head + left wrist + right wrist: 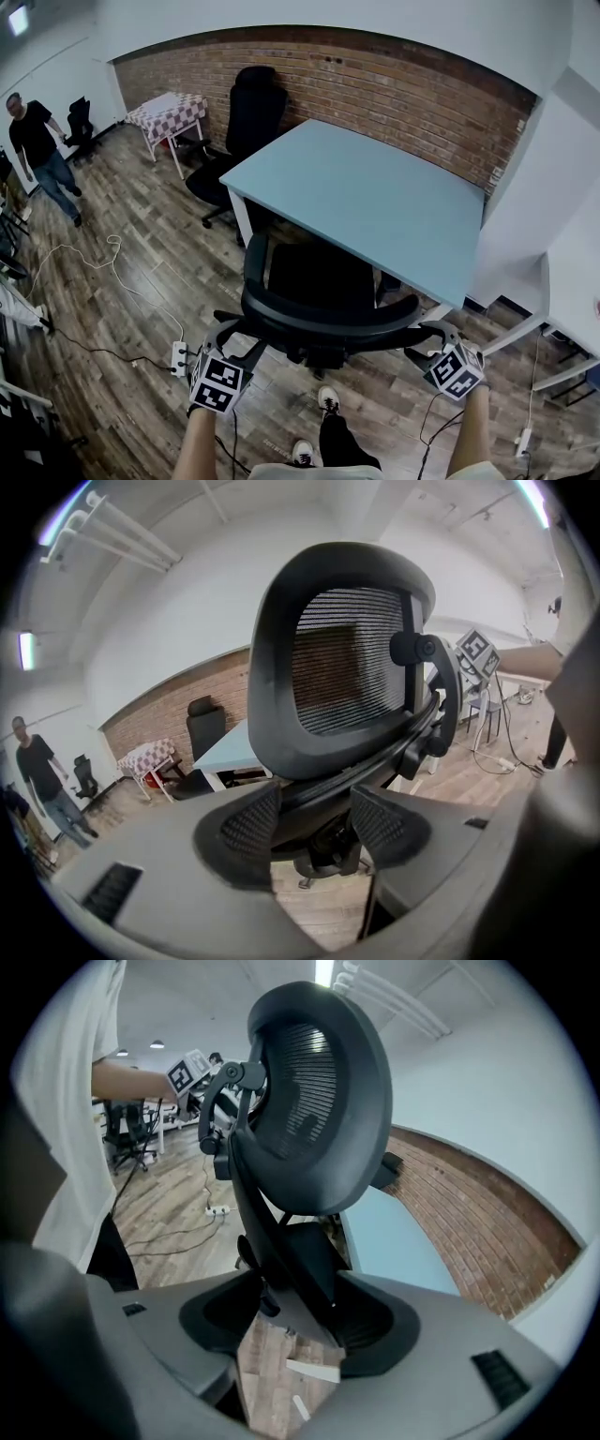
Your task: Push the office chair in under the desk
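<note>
The black office chair [314,300] stands in front of the light-blue desk [375,202], its seat partly under the desk's near edge. My left gripper [228,336] is at the left end of the chair back's top and my right gripper [439,336] at the right end. In the left gripper view the left gripper [314,827] has the backrest's lower rim [319,789] between its pads, which touch it on both sides. In the right gripper view the right gripper [298,1321] stands wide around the back's spine [281,1241], which looks to meet both pads.
A second black chair [246,122] and a small checkered table [169,114] stand by the brick wall. A person [39,155] walks at the far left. A power strip [178,354] with cables lies on the wood floor. A white desk [572,281] is at the right.
</note>
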